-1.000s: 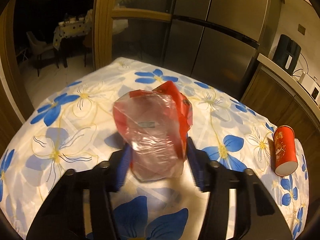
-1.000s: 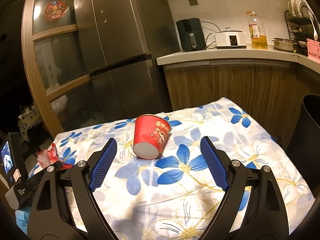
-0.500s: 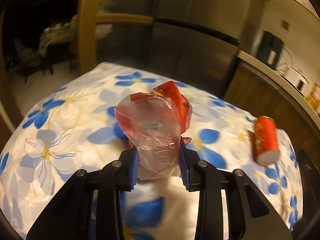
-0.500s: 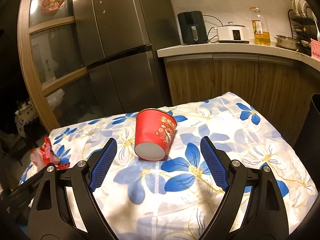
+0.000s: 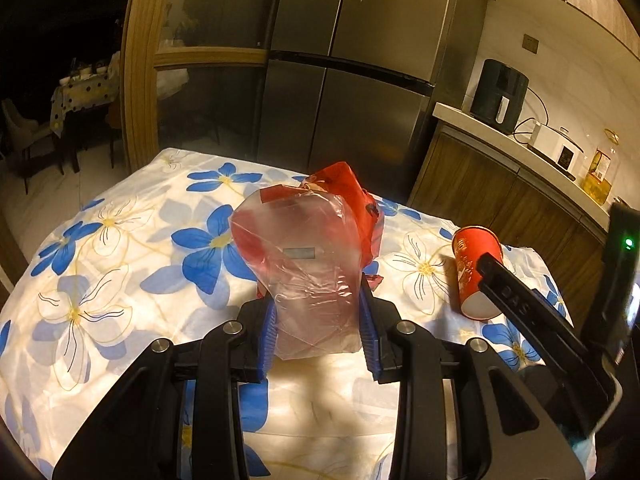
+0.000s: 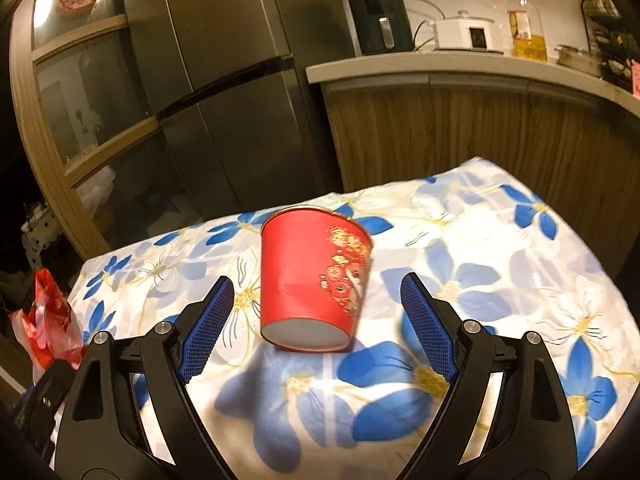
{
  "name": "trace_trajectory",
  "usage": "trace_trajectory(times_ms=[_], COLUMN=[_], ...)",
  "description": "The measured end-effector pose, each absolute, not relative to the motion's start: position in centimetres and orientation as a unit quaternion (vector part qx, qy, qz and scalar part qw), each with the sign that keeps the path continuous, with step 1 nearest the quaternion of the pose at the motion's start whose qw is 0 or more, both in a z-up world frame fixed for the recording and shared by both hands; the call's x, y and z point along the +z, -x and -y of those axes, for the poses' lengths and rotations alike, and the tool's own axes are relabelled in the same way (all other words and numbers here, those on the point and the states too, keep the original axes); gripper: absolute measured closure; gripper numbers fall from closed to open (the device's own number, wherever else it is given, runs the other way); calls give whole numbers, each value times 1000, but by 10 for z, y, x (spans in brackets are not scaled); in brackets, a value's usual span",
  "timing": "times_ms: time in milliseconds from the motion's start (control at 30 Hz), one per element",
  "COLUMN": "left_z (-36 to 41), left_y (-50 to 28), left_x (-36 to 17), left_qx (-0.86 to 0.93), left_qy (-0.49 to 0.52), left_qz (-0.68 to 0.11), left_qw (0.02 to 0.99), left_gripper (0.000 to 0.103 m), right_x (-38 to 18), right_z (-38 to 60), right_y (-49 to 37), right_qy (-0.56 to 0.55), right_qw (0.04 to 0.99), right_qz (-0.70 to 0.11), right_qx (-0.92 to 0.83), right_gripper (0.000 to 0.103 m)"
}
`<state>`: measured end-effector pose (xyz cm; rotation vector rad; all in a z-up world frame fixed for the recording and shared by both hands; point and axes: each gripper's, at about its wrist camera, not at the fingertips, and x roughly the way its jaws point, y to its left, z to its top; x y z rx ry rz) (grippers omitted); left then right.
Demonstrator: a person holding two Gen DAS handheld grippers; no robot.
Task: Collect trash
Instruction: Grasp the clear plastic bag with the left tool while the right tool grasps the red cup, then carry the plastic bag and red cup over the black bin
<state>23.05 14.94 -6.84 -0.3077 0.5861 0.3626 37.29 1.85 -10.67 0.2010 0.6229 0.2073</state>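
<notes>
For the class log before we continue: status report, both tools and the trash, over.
Left tool shut on plastic bag. Right tool open, flanking tipped red paper cup, not touching. Nothing blocking the cup on the floral tablecloth.

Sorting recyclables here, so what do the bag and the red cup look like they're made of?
Bag: thin clear plastic film, glossy and crinkled, red wrapping showing through.
Red cup: probably paper, matte red with gold print and a white base.

The right hand-held gripper hides part of the red cup.
</notes>
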Motion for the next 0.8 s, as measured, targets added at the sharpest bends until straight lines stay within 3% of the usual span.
trace_trajectory(times_ms=[133, 267, 800], left_z=[-153, -153, -138], left_y=[-232, -234, -232], left_x=[-71, -74, -67], left_qx=[173, 169, 162], left_qy=[154, 154, 134], left_qz=[-290, -294, -292], left_qw=[928, 928, 933], left_gripper=[68, 67, 67], right_x=[-112, -119, -92], right_z=[-21, -20, 10], right_y=[-386, -393, -346], right_qy=[-109, -114, -117], right_qw=[933, 925, 937], right_qz=[-324, -345, -300], right_qx=[108, 109, 138], right_gripper=[21, 39, 44])
